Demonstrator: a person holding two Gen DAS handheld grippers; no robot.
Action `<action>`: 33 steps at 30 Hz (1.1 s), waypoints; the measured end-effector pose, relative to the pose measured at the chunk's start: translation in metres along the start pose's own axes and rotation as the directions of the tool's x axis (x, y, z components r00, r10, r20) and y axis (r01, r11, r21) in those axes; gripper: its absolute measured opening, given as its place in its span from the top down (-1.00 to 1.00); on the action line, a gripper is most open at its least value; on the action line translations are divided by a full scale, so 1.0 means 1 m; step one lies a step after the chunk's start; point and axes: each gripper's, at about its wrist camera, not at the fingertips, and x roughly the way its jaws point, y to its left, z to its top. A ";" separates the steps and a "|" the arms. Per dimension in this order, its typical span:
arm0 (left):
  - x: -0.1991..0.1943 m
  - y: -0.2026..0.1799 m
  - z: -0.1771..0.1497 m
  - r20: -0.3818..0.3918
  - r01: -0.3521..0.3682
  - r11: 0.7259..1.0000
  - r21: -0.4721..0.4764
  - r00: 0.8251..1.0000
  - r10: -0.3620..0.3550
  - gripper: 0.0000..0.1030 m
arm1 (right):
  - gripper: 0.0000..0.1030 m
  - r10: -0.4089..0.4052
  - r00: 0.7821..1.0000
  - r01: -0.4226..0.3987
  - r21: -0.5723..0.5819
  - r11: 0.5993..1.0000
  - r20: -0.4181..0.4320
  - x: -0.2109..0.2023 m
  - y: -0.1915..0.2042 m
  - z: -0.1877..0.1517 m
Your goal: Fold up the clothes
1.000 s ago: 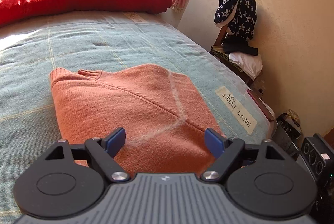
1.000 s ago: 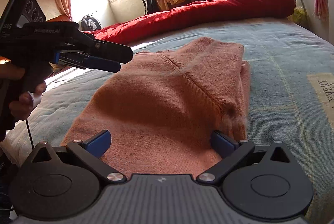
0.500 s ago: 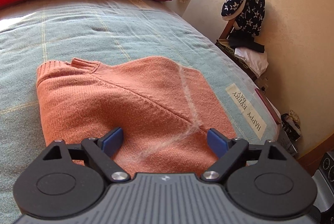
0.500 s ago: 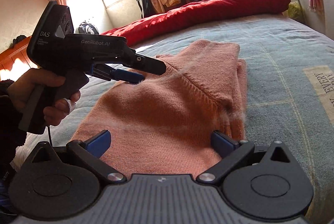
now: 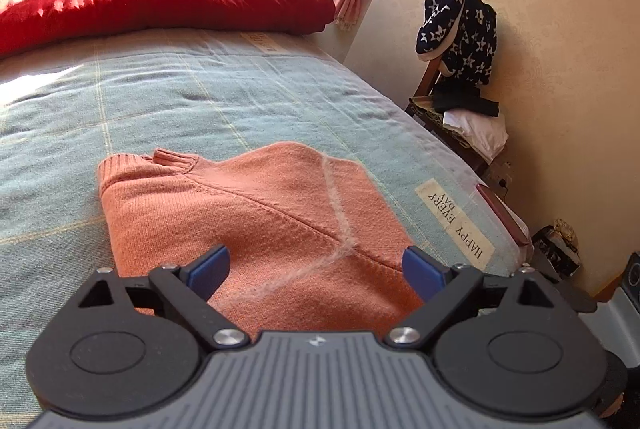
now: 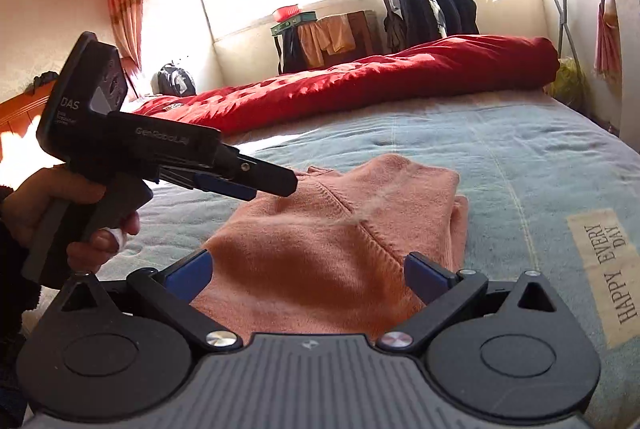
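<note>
A folded salmon-orange knit sweater lies flat on the pale blue bed cover, collar ribbing at its far left. A line of pale fuzz crosses it. My left gripper hovers open over the sweater's near edge with nothing between its blue pads. In the right wrist view the sweater fills the middle, and my right gripper stands open above its near end, holding nothing. There the left gripper, held by a hand, hangs over the sweater's left corner.
A rolled red duvet lies along the far end of the bed. A chair piled with clothes stands by the right wall. A "HAPPY EVERY DAY" label marks the cover's edge. Clothes hang on a drying rack by the window.
Both grippers have risen slightly and stayed open. In the right wrist view the left gripper has moved in from the left over the sweater's corner. The sweater has not moved.
</note>
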 end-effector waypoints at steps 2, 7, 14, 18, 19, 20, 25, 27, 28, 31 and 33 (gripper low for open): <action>0.004 0.009 -0.007 -0.017 -0.004 1.000 -0.024 1.000 0.003 -0.85 | -1.00 0.001 1.000 -0.001 0.014 1.000 -0.025 0.005 -0.005 -0.004; 0.016 0.031 -0.020 -0.028 -0.009 0.996 -0.094 1.000 0.006 -0.86 | -1.00 0.005 0.996 0.000 0.050 0.999 -0.089 0.017 -0.018 -0.016; -0.005 0.036 0.005 0.079 0.053 0.990 -0.134 0.996 -0.043 -0.86 | -1.00 0.058 0.997 -0.059 -0.038 0.998 -0.048 0.024 -0.022 0.029; -0.008 0.047 0.006 0.095 0.037 0.986 -0.165 0.995 -0.021 -0.86 | -1.00 0.109 0.990 -0.121 -0.139 0.983 -0.094 0.066 -0.021 0.064; -0.008 0.050 0.006 0.096 0.030 0.985 -0.172 0.995 -0.013 -0.86 | -1.00 0.133 0.984 -0.151 -0.156 0.976 -0.120 0.081 -0.021 0.072; -0.008 0.053 0.005 0.097 0.023 0.984 -0.179 0.995 -0.006 -0.86 | -1.00 0.161 0.976 -0.185 -0.164 0.969 -0.148 0.097 -0.022 0.078; -0.007 0.071 0.001 0.088 -0.003 0.975 -0.221 0.996 0.023 -0.86 | -1.00 0.184 0.945 -0.214 -0.087 0.973 -0.269 0.163 -0.045 0.077; -0.006 0.074 0.001 0.082 -0.001 0.974 -0.228 0.996 0.020 -0.86 | -1.00 0.174 0.947 -0.202 -0.080 0.976 -0.269 0.164 -0.053 0.070; -0.006 0.076 0.001 0.078 0.000 0.973 -0.231 0.997 0.018 -0.86 | -1.00 0.183 0.949 -0.207 -0.073 0.976 -0.255 0.160 -0.056 0.068; -0.004 0.071 0.003 0.080 0.020 0.974 -0.224 0.997 -0.002 -0.86 | -1.00 0.130 0.967 -0.147 -0.065 0.987 -0.221 0.135 -0.053 0.070; -0.004 0.062 0.004 0.089 0.037 0.977 -0.208 0.996 -0.019 -0.86 | -1.00 0.167 0.966 -0.179 -0.040 0.983 -0.198 0.117 -0.049 0.068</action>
